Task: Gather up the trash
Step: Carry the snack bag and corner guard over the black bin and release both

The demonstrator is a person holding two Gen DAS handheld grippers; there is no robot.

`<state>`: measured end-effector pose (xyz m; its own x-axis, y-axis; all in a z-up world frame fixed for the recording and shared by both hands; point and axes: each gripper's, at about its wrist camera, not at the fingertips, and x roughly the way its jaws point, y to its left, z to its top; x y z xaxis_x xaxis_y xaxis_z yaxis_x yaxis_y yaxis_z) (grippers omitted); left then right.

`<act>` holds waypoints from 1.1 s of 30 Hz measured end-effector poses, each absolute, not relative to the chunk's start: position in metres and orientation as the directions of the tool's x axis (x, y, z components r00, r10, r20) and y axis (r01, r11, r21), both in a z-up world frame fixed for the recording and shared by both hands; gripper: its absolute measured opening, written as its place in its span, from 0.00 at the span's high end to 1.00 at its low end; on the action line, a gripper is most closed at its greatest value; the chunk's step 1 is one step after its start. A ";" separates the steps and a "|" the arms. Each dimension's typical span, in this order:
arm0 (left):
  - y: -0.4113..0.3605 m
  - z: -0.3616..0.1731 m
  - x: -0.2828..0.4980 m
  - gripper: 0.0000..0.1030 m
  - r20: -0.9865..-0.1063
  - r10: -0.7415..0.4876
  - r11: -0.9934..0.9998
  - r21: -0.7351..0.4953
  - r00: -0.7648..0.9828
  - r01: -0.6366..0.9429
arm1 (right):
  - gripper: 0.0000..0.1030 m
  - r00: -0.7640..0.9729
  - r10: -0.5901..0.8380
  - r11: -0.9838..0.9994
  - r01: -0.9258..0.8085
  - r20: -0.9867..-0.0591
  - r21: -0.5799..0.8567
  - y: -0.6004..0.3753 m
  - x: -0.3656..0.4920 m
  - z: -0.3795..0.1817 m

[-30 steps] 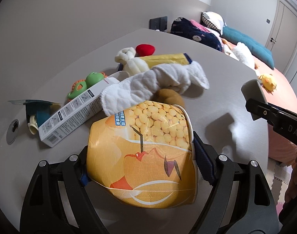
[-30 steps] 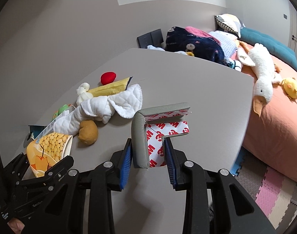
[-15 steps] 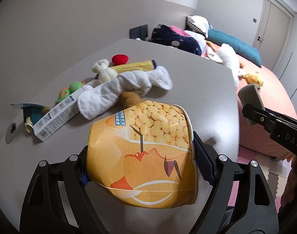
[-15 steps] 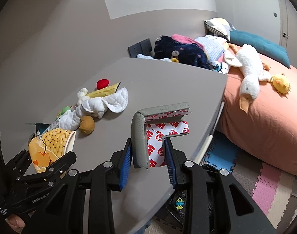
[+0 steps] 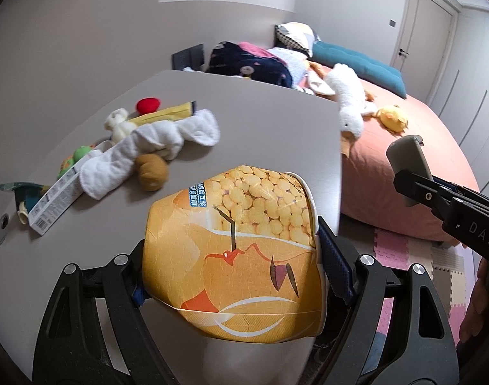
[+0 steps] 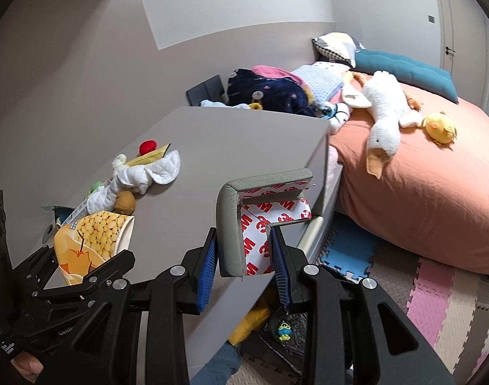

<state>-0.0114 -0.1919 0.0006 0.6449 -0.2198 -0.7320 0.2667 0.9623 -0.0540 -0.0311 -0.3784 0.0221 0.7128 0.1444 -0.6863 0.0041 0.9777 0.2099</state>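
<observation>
My left gripper is shut on a crumpled yellow paper cup printed with soybeans, held above the grey table's near right edge; the cup also shows in the right wrist view. My right gripper is shut on a grey foam corner guard with red-and-white 3M backing, held past the table's right edge; the guard also shows in the left wrist view. Below it on the floor lies a black bag with yellow trash inside.
On the grey table lie a white quilted cloth, a brown plush, a white carton, a yellow packet and small toys. A bed with a plush goose stands to the right, over foam floor mats.
Both grippers have pulled back and to the right, off the table toward its right edge, each still holding its item. The floor and the black bag have come into view.
</observation>
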 end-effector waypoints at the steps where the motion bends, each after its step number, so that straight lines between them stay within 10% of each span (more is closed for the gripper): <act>1: -0.197 0.001 -0.012 0.22 -0.731 -0.225 0.960 -0.053 0.644 0.276 | 0.67 0.715 0.140 0.977 0.011 -0.685 0.211 -0.383 -0.034 0.022; 33: -0.312 -0.011 -0.034 0.22 -0.765 -0.354 0.864 -0.047 0.538 0.502 | 0.67 0.710 -0.005 0.951 0.221 -0.704 0.216 -0.494 -0.081 0.013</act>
